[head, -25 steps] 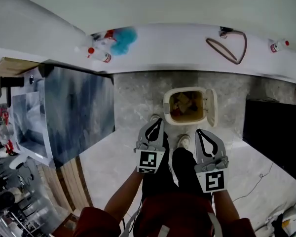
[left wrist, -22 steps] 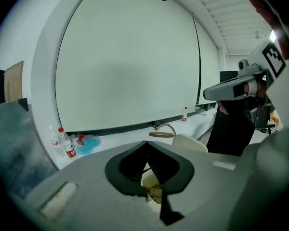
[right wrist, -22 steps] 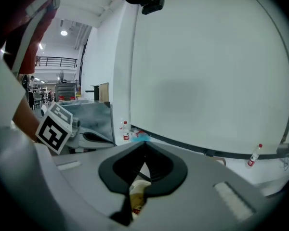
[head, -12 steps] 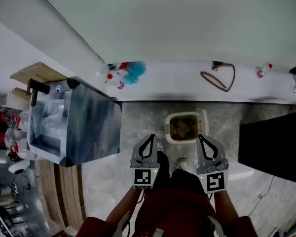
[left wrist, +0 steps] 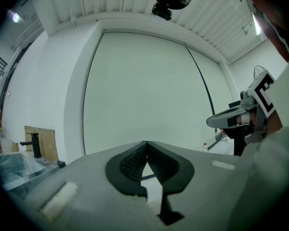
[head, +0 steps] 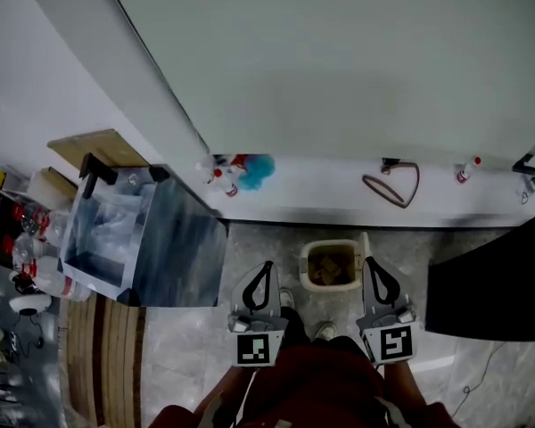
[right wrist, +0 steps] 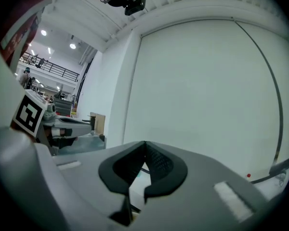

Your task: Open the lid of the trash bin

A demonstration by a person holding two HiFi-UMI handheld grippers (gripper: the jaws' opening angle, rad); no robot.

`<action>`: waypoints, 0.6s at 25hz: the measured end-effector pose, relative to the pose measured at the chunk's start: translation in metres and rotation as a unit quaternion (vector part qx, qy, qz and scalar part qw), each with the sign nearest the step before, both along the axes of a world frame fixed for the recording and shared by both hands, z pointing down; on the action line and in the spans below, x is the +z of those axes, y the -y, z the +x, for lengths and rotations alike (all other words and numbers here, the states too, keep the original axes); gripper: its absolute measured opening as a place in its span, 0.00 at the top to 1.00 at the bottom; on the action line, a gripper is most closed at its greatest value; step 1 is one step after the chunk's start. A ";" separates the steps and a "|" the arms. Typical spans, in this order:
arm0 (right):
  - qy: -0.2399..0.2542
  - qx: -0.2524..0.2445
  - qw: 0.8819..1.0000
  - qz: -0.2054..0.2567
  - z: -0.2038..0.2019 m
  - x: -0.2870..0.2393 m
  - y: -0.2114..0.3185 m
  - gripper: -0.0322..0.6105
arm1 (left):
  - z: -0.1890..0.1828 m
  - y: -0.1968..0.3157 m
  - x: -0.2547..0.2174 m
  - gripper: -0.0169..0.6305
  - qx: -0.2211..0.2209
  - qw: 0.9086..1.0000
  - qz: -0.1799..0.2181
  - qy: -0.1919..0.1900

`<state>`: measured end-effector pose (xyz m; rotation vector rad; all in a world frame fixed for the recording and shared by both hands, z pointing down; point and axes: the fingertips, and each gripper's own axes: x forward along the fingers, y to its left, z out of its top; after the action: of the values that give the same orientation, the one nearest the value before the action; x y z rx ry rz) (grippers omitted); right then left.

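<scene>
- I hold my left gripper (head: 267, 266) and right gripper (head: 368, 262) empty, jaws pressed together.
- The trash bin (head: 305, 267) stands on the floor between their tips, its lid (head: 366, 242) raised.

trash bin (head: 331, 267) open on floor (head: 183, 350), seen between left gripper (head: 267, 266), right gripper (head: 369, 262)
</scene>
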<state>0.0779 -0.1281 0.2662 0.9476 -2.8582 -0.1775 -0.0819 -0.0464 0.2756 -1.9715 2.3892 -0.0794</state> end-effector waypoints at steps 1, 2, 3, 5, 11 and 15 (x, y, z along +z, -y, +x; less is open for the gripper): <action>0.004 0.002 1.000 0.006 0.002 -0.006 -0.001 0.95 | 0.000 -0.002 -0.008 0.97 -0.003 1.000 0.011 0.002; 0.005 0.004 1.000 0.013 0.006 -0.012 -0.002 0.95 | 0.000 -0.005 -0.017 0.97 -0.006 1.000 0.022 0.000; 0.007 0.004 1.000 0.021 0.009 -0.018 -0.005 0.95 | 0.001 -0.010 -0.025 0.97 -0.009 0.999 0.031 -0.002; 0.018 0.005 0.999 0.034 0.013 -0.033 -0.010 0.95 | -0.001 -0.021 -0.041 0.97 -0.019 0.999 0.043 0.005; 0.033 0.016 0.998 0.054 0.021 -0.055 -0.012 0.95 | -0.006 -0.039 -0.067 0.97 -0.035 0.996 0.066 0.057; 0.029 0.012 0.998 0.055 0.023 -0.052 -0.016 0.95 | -0.010 -0.045 -0.069 0.97 -0.048 0.995 0.072 0.048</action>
<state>0.1005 -0.1117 0.2140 1.0220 -2.9142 -0.3130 -0.0919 -0.0014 0.2068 -1.7504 2.3552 -0.0039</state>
